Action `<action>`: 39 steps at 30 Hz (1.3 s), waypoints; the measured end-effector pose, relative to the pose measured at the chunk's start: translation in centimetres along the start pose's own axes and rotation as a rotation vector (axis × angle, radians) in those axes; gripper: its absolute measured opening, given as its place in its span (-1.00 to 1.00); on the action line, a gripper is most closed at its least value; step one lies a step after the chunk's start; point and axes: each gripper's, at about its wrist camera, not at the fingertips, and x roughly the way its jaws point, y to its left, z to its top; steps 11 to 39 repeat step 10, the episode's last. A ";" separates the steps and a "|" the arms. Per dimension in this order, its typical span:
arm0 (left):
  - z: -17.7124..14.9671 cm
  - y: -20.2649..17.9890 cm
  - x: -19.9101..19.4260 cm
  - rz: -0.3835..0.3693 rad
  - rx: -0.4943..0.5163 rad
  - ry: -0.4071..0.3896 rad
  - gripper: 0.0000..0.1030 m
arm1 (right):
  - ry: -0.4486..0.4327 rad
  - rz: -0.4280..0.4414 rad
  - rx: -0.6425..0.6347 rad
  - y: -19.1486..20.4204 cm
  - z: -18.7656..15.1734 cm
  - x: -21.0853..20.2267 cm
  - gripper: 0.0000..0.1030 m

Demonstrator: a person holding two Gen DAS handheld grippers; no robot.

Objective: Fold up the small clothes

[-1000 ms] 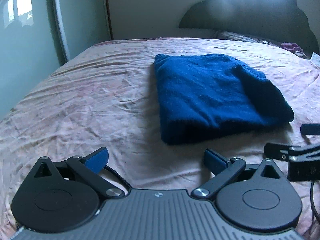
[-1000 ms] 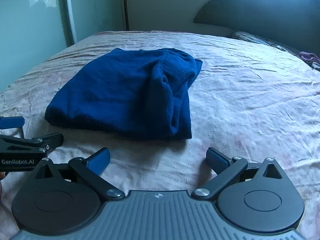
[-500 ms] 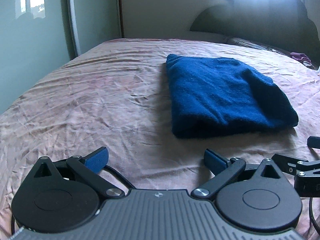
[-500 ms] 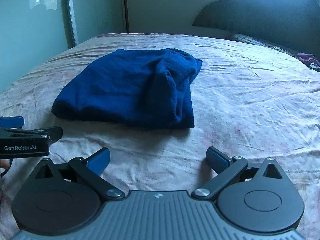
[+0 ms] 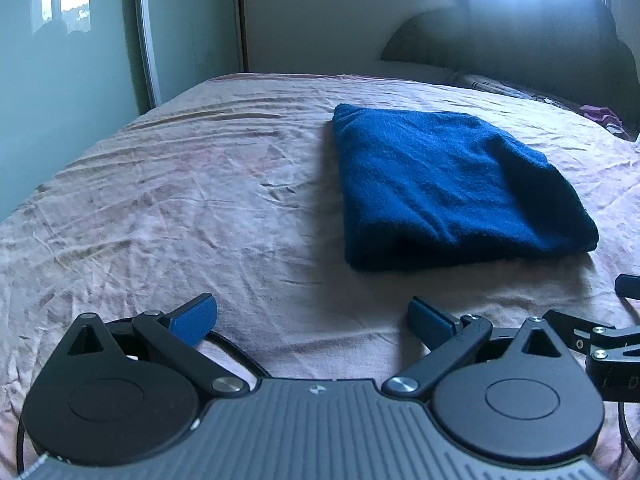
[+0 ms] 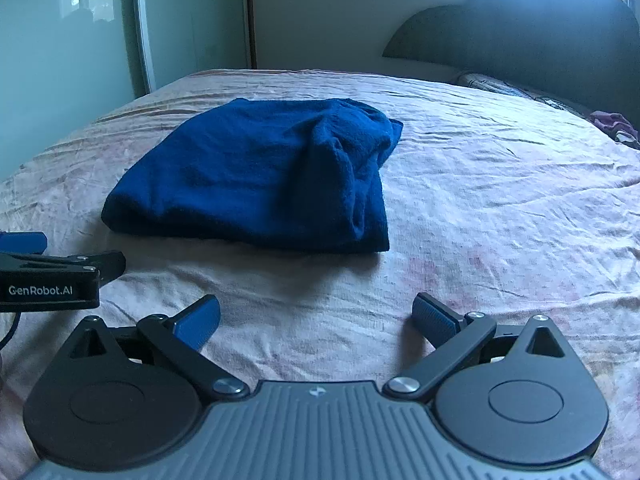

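A dark blue fleece garment [image 5: 448, 188] lies folded into a thick rectangle on the pink bedsheet [image 5: 180, 208]; in the right wrist view the garment [image 6: 264, 176] sits ahead and to the left. My left gripper [image 5: 312, 320] is open and empty, low over the sheet, short of the garment's near edge. My right gripper [image 6: 316, 320] is open and empty, also short of the garment. Each gripper shows at the edge of the other's view: the right one [image 5: 608, 344] and the left one [image 6: 52, 272].
A dark headboard [image 5: 520, 36] stands at the far end, with a patterned pillow [image 5: 492, 86] and a purple cloth [image 5: 600, 116] at the far right. A pale green wardrobe door [image 5: 60, 72] flanks the bed's left side. Wrinkled sheet lies left of the garment.
Both grippers have drawn back from the garment and tilted up slightly; the garment looks smaller and farther off. It has not moved. Both jaws stay open.
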 end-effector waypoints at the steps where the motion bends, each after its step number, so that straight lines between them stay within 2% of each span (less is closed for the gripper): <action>1: 0.0 0.0 0.0 -0.001 0.000 0.000 1.00 | 0.000 -0.001 -0.001 0.0 0.0 0.0 1.00; 39: 0.0 0.0 0.1 0.000 0.001 0.000 1.00 | 0.000 -0.001 -0.003 0.0 0.0 0.0 1.00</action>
